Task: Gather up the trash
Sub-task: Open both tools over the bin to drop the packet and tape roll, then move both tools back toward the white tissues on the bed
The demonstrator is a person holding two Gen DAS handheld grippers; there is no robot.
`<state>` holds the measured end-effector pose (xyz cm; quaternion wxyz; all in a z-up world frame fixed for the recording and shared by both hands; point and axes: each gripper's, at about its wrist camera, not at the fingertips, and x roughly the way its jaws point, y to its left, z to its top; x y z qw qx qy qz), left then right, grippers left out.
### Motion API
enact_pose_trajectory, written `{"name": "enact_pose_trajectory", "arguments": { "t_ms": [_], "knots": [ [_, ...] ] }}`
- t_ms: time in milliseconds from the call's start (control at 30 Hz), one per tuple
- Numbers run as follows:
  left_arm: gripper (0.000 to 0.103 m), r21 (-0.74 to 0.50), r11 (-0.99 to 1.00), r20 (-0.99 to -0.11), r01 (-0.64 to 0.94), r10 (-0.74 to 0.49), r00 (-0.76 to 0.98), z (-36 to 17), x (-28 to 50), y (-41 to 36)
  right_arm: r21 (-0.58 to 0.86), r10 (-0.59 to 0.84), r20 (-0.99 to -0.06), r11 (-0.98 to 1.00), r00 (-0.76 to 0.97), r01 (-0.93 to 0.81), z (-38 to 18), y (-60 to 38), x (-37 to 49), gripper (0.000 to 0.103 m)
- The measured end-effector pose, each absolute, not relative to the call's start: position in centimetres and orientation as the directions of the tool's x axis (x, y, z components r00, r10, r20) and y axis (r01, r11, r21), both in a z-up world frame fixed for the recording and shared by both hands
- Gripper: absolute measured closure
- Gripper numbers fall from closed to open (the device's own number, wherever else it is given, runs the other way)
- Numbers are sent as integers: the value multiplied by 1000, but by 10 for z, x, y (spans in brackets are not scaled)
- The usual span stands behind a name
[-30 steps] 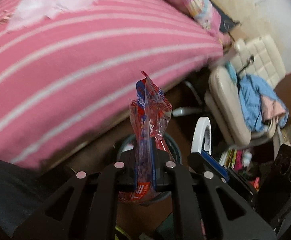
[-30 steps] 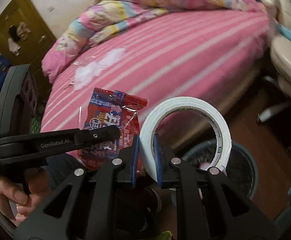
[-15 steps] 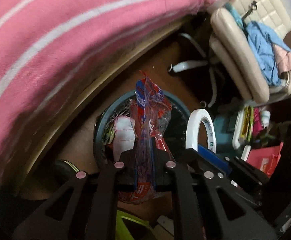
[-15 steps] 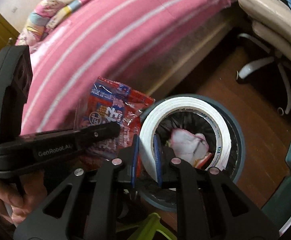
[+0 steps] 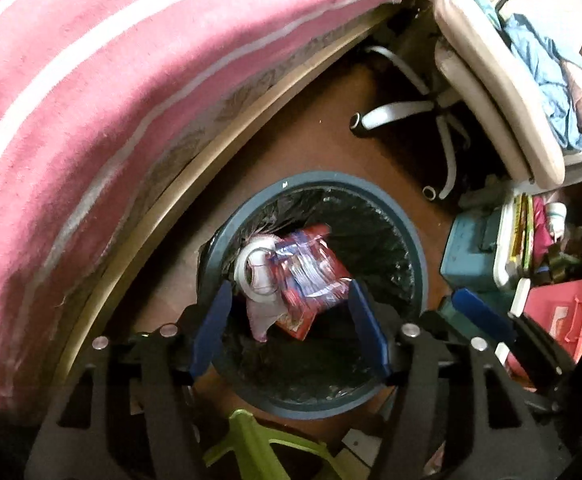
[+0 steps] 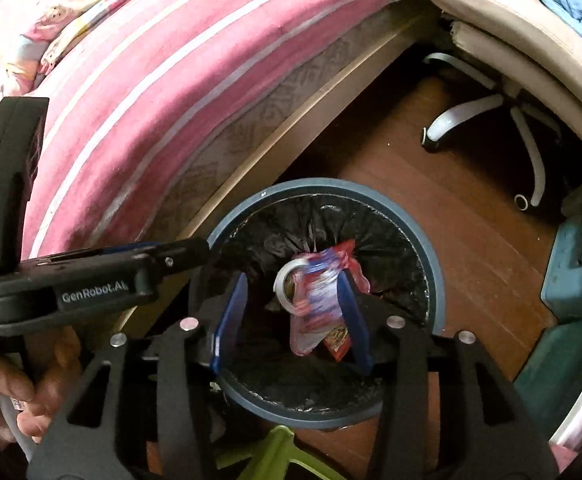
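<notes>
The red wrapper (image 5: pixel 311 276) and tape roll (image 5: pixel 253 276) sit mid-frame inside the black-lined bin (image 5: pixel 419 256). Both claws, left (image 5: pixel 291 328) and right (image 6: pixel 291 320), have just been opening, nothing gripped, pink bed (image 5: pixel 71 120) upper left.

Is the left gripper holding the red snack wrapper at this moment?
No, the left gripper is open with nothing between its pads, and the red snack wrapper is down inside the trash bin.

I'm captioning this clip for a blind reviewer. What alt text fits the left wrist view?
The left claw, its jaws just opened and empty, hangs over a round bin lined with a black bag, where a red snack wrapper and a white tape roll are dropping in. A pink striped bed curves alongside.
</notes>
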<state>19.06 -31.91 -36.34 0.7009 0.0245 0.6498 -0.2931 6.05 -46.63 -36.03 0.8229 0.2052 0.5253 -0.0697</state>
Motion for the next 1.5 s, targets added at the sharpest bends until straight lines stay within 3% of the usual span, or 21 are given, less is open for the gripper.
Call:
{"name": "enact_pose_trajectory", "arguments": {
  "t_ms": [100, 267, 433, 667, 900, 1067, 1300, 1500],
  "knots": [
    [42, -370, 835, -913, 407, -407, 4, -352, 193, -310, 261, 91, -883, 911, 461, 319, -347, -459, 62, 50],
    [18, -381, 861, -901, 336, -428, 74, -326, 196, -287, 288, 104, -845, 915, 525, 283, -313, -443, 72, 35],
    [17, -458, 862, -862, 217, -490, 129, -301, 202, -250, 271, 113, -819, 940, 562, 206, -278, -417, 86, 33],
    [17, -515, 841, -802, 166, -541, 253, -257, 213, -191, 241, 137, -775, 966, 616, 88, -232, -370, 108, 31],
    [17, -480, 868, -783, 124, -488, 385, -215, 240, -116, 215, 171, -738, 976, 653, -12, -198, -316, 154, 31],
    [17, -316, 944, -819, 90, -319, 477, -198, 274, -70, 192, 193, -715, 978, 672, -76, -180, -280, 194, 31],
    [18, -215, 976, -829, 30, -198, 523, -205, 325, -28, 172, 205, -702, 978, 682, -117, -174, -239, 253, 31],
    [26, -253, 967, -827, 34, -234, 511, -227, 359, -18, 146, 187, -708, 982, 681, -118, -187, -224, 313, 31]
  ]
}}
